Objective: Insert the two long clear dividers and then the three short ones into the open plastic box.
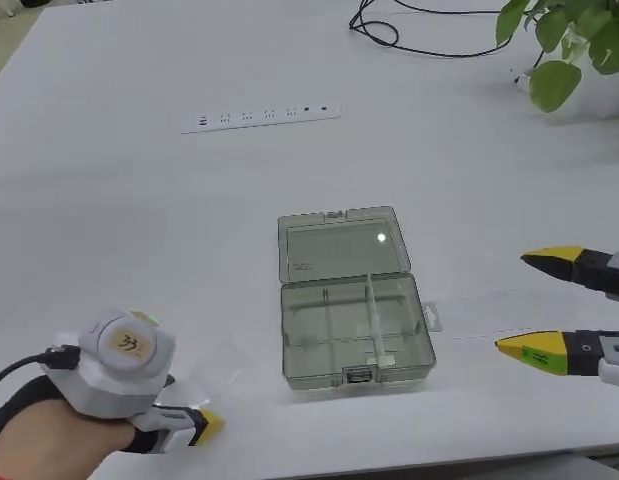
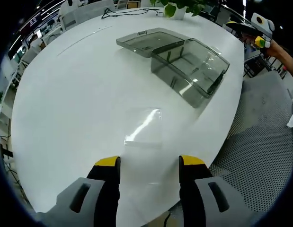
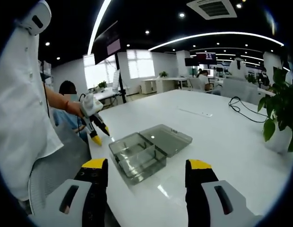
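**Workbench during divider insertion.** The white table [image 1: 139, 220] offers wide bare surface on all sides of the work. A power strip [image 1: 259, 117], a cable [image 1: 389, 35] and a plant [image 1: 569, 40] lie well apart at the far side. The open plastic box [image 1: 309, 350] sits near the middle of the table, its lid [image 1: 339, 245] folded flat away from the person. One clear strip [image 1: 373, 315] appears to stand inside, running front to back; whether others are seated cannot be told. A clear divider [image 2: 144, 125] lies flat on the table just ahead of the left gripper [image 2: 149, 161], whose jaws stand apart and hold nothing. The right gripper [image 3: 147, 164], also spread and empty, hovers to the right of the box, where a second faint clear piece [image 1: 479, 315] seems to lie.

Step in hand, as judged: pick-up of a further divider, insertion incomplete.

The next move calls for lifting a thin flat sheet by one edge, perhaps after sliding it toward the near table edge, which runs close to the left gripper. The sheet must then be turned upright and lined up with the box's wall slots.
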### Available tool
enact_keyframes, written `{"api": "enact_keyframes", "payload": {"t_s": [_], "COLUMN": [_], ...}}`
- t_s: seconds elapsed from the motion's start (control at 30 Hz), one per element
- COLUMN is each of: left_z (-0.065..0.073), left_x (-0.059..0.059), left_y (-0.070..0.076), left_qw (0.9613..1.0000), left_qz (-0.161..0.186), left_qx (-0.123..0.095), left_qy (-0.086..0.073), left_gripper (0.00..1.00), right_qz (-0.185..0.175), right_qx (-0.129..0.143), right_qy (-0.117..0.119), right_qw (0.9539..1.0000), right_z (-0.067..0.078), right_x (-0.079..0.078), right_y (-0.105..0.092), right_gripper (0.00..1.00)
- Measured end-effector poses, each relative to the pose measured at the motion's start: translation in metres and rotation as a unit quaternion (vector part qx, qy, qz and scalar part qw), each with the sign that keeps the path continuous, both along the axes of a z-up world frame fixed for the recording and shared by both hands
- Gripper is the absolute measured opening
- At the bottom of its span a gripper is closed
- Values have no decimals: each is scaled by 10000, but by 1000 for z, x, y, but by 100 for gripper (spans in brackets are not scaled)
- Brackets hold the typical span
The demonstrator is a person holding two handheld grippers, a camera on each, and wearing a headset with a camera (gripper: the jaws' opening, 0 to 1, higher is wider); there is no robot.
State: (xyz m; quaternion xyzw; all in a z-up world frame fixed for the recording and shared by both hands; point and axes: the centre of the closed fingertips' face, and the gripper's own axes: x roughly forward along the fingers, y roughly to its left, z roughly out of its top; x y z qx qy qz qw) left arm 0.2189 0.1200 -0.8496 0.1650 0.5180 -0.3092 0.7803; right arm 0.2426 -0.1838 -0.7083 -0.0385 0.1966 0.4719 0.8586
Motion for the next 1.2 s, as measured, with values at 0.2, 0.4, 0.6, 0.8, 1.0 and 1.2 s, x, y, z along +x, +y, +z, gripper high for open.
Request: {"api": "enact_keyframes", "payload": {"t_s": [0.2,0.4,0.6,0.8,1.0,1.2], "left_z": [-1,-1,-1,-1,-1,-1], "left_x": [1,2,2,2,3,2], "left_y": [2,3,5,5,5,4], "left_qw": [9994,9994,9993,9992,9994,9996], "left_qz": [-144,15,12,2,19,12], "left_qx": [298,346,383,396,336,287], "left_qy": [-63,-59,-12,24,48,80], "left_gripper": [43,39,32,32,32,32], "right_qz": [-19,-4,77,121,179,148], "right_qx": [31,39,-46,-160,-359,-360], "right_qy": [18,14,-11,-4,2,5], "right_qw": [10000,10000,10000,9998,9992,9992], "right_z": [-1,-2,-5,-9,-17,-18], "right_x": [-1,-1,-3,-5,-9,-8], "right_y": [0,1,2,1,0,1], "right_gripper": [67,67,69,71,73,72]}}
